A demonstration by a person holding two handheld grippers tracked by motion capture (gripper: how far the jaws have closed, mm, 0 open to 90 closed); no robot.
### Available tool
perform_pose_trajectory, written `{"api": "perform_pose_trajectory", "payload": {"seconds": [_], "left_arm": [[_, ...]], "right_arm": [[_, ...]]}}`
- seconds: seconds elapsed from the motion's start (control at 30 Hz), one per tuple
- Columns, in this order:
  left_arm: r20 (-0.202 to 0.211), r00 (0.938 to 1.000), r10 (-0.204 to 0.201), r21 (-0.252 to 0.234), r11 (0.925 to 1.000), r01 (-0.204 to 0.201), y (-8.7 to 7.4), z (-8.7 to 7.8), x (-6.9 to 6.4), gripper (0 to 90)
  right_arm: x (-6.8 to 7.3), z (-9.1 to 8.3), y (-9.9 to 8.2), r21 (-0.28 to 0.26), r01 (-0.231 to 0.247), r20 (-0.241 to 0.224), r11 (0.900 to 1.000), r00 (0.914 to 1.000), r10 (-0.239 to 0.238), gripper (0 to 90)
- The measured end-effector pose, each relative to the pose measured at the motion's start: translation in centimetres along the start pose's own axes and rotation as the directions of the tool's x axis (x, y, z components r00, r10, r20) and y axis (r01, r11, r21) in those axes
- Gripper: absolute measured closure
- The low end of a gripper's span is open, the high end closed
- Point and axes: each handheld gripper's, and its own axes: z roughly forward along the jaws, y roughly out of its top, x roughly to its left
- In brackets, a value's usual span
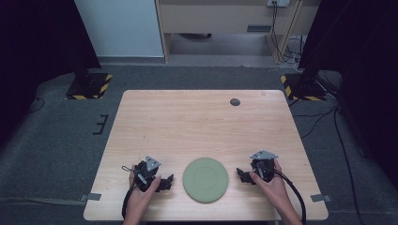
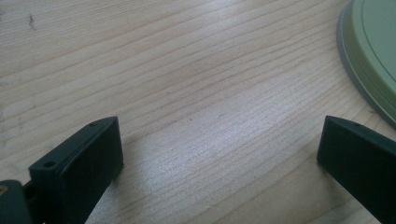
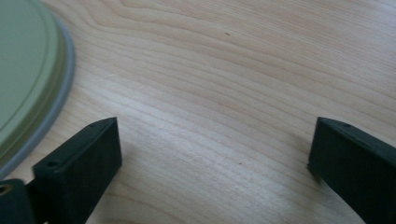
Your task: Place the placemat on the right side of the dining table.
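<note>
A round green plate (image 1: 205,179) lies flat on the wooden worktop (image 1: 202,122), low in the middle of the high view. It sits between the two tools. The left tool (image 1: 165,182) is just to the left of the plate and the right tool (image 1: 242,175) is just to the right. Both point in at it, but neither touches it.

In the left gripper view the plate (image 2: 371,51) peeks in at the upper right corner. In the right gripper view it (image 3: 23,70) fills the upper left corner. Each tool has its two black jaws spread wide apart, with only bare wood between them.

The plate looks hard and stiff, so it likely will not bend. It looks thin and probably light. Its top is smooth, so it may slip. It could be plastic or pottery; the pictures do not tell which, so it is best handled gently. It lies very low, with a pale grey rim (image 3: 56,107) close to the wood. The rim looks like the only place to grab. One jaw would have to slide under the edge and the other press on top.
</note>
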Motion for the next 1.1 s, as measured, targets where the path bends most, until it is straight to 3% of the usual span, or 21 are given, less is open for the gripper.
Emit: {"api": "perform_pose_trajectory", "payload": {"seconds": [0.37,0.57,0.77,0.93,1.1], "left_arm": [[0.046,0.9966,0.068,-0.010,0.9976,-0.068,-0.1,-0.3,-0.5,2.3],[0.094,0.9885,0.119,-0.041,0.9925,-0.115,0.0,-0.8,-1.5,2.6],[0.126,0.9838,0.128,-0.058,0.9909,-0.121,0.0,-0.9,-2.1,2.7],[0.138,0.9801,0.142,-0.074,0.9884,-0.133,0.1,-1.0,-2.8,2.6],[0.167,0.9738,0.154,-0.074,0.9869,-0.144,0.2,-1.0,-3.3,3.1]], "right_arm": [[2.1,-1.4,-0.4,-0.032,0.085,-0.058,0.9959,0.9946,-0.087,7.0],[2.9,-1.9,-0.5,-0.035,0.120,-0.072,0.9921,0.9899,-0.123,7.2],[4.0,-2.4,-0.6,-0.050,0.152,-0.077,0.9872,0.9849,-0.155,6.5],[5.1,-2.5,-0.6,-0.052,0.197,-0.087,0.9791,0.9758,-0.201,5.7],[5.4,-2.6,-0.4,-0.065,0.196,-0.096,0.9784,0.9747,-0.202,6.0]]}}
